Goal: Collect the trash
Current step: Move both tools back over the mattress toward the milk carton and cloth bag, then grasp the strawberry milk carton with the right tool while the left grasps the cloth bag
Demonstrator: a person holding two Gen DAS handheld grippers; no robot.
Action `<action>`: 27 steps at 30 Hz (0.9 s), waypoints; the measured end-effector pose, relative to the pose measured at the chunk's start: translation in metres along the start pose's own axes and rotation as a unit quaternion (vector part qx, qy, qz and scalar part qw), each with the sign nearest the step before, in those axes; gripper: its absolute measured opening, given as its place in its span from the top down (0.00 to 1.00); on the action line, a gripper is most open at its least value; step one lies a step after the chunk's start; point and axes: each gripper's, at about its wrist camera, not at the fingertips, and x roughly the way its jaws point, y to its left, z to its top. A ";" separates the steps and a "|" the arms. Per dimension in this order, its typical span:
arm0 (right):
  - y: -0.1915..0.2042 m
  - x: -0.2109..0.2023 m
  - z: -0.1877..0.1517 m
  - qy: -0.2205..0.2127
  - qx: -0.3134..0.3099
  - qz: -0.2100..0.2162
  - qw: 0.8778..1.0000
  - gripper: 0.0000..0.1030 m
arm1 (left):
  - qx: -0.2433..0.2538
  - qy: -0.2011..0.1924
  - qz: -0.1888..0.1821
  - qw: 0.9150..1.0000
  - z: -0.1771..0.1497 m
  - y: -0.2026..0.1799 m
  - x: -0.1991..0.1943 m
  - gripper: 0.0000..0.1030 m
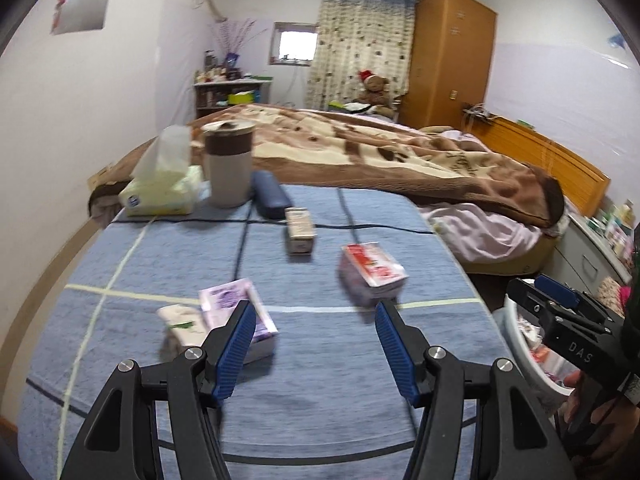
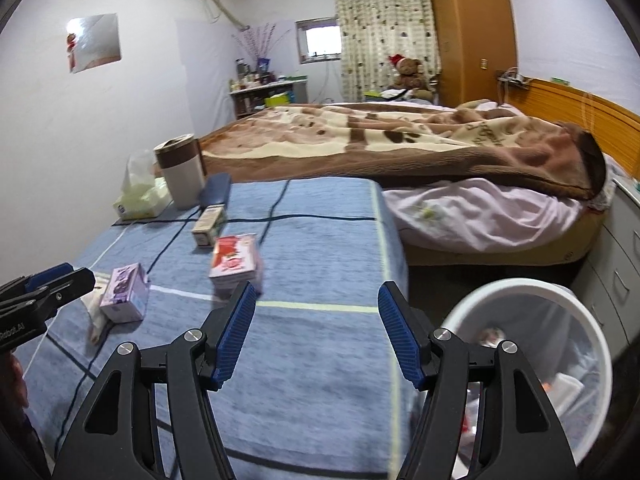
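Note:
On the blue-cloth table (image 1: 320, 360) lie a red-and-white carton (image 1: 372, 270), a purple carton (image 1: 240, 312) with a crumpled white wrapper (image 1: 182, 322) beside it, and a small beige box (image 1: 300, 230). My left gripper (image 1: 316, 344) is open and empty above the cloth, just short of the purple and red cartons. My right gripper (image 2: 314, 332) is open and empty, over the table's right part; the red carton (image 2: 234, 260) lies just beyond its left finger. The white trash bin (image 2: 532, 360), holding some trash, stands below right of it.
At the table's far left stand a tissue pack (image 1: 160, 188), a brown-and-white cup (image 1: 228, 164) and a dark blue case (image 1: 272, 194). A bed with a brown blanket (image 1: 380, 152) lies beyond. Drawers (image 2: 616, 272) stand right of the bin.

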 end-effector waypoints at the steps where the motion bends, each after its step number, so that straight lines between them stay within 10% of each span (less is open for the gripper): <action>1: 0.004 0.004 0.001 0.003 -0.003 0.005 1.000 0.36 | -0.005 0.002 0.004 1.000 0.000 0.005 0.001 0.40; 27: 0.051 0.081 0.023 0.059 -0.044 0.044 0.996 0.29 | -0.120 0.075 0.061 0.988 -0.023 0.117 0.056 0.35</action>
